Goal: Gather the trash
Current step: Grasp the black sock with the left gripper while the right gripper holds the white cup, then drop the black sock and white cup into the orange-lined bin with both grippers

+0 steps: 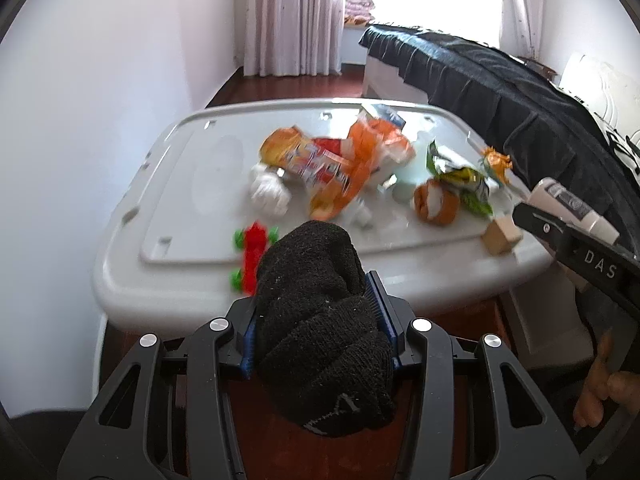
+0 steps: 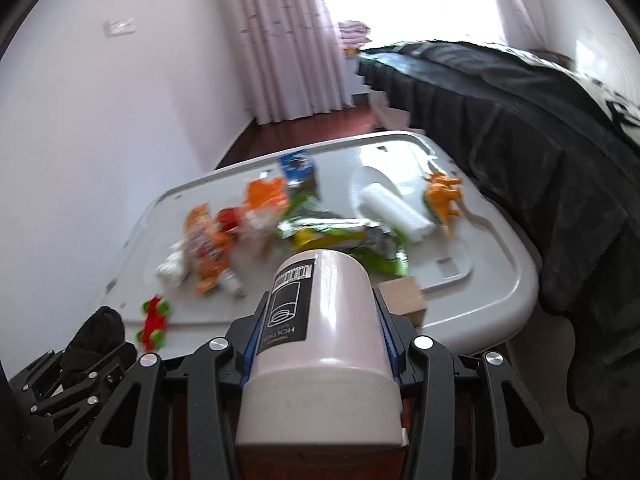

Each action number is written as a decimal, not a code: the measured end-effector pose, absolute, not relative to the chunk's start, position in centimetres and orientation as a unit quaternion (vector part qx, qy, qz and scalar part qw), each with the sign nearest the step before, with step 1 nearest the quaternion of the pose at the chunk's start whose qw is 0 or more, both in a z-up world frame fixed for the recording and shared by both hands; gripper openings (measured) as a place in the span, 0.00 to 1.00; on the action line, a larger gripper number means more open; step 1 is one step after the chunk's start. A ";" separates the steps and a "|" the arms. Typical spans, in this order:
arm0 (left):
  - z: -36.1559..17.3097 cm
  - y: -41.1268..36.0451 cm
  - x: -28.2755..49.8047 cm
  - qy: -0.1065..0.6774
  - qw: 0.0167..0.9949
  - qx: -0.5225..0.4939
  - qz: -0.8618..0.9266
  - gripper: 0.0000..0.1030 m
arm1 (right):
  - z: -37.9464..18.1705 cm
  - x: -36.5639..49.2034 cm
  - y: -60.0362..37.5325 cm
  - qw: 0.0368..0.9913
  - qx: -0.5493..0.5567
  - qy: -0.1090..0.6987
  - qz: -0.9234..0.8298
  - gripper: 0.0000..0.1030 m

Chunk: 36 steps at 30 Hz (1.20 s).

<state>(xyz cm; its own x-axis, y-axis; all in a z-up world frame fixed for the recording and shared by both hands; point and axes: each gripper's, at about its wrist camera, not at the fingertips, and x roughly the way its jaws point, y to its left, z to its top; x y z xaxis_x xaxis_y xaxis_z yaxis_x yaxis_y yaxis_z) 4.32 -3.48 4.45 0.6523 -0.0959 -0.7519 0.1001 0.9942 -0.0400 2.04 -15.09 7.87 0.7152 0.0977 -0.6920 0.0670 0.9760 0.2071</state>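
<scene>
My left gripper [image 1: 320, 312] is shut on a black knitted sock [image 1: 320, 320], held in front of the near edge of a white plastic lid [image 1: 172, 184]. My right gripper [image 2: 320, 320] is shut on a pale pink cylindrical holder [image 2: 324, 332] with a black label; it also shows at the right of the left wrist view [image 1: 576, 212]. On the lid lie orange snack wrappers [image 1: 340, 168], a green-yellow wrapper [image 1: 464, 180], crumpled white paper [image 1: 268, 192] and a blue-white packet [image 2: 296, 166].
A red and green toy car [image 1: 252, 256], a wooden block [image 1: 500, 236], an orange toy dinosaur [image 2: 444, 196] and a white roll [image 2: 396, 212] also sit on the lid. A bed with a dark blanket [image 1: 500, 92] stands right. A white wall is left.
</scene>
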 end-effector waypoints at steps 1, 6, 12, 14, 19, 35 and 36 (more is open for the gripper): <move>4.4 -3.4 3.8 0.416 0.908 0.004 -0.050 0.43 | 8.1 1.3 -14.3 0.921 0.100 0.377 0.016 0.45; 1.9 -2.8 0.2 0.451 0.891 0.015 -0.041 0.43 | 8.2 -2.3 -11.6 0.919 0.061 0.387 0.035 0.45; -2.7 -2.5 -2.0 0.520 0.853 0.011 -0.047 0.44 | 5.5 -6.1 -10.1 0.896 0.050 0.440 0.044 0.45; -4.5 -2.5 -2.1 0.549 0.834 0.008 -0.046 0.44 | 4.4 -6.6 -9.8 0.887 0.051 0.456 0.045 0.45; -8.1 -2.4 -1.7 0.588 0.808 0.015 -0.036 0.44 | 1.5 -6.4 -9.0 0.869 0.039 0.492 0.044 0.45; -11.8 -2.5 -0.3 0.631 0.775 0.030 -0.012 0.75 | -3.4 -5.2 -10.7 0.831 0.075 0.552 -0.002 0.78; -11.9 -2.6 -0.3 0.631 0.775 0.033 -0.012 0.76 | -3.4 -5.3 -11.0 0.832 0.080 0.549 -0.006 0.78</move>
<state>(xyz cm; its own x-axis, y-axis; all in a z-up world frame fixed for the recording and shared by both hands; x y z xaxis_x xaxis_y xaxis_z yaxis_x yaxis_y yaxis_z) -0.30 -2.63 -11.90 0.2042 0.0224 -0.9787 0.0604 0.9975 0.0355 -5.29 -10.97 -3.35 0.3965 0.0773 -0.9148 0.0983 0.9871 0.1261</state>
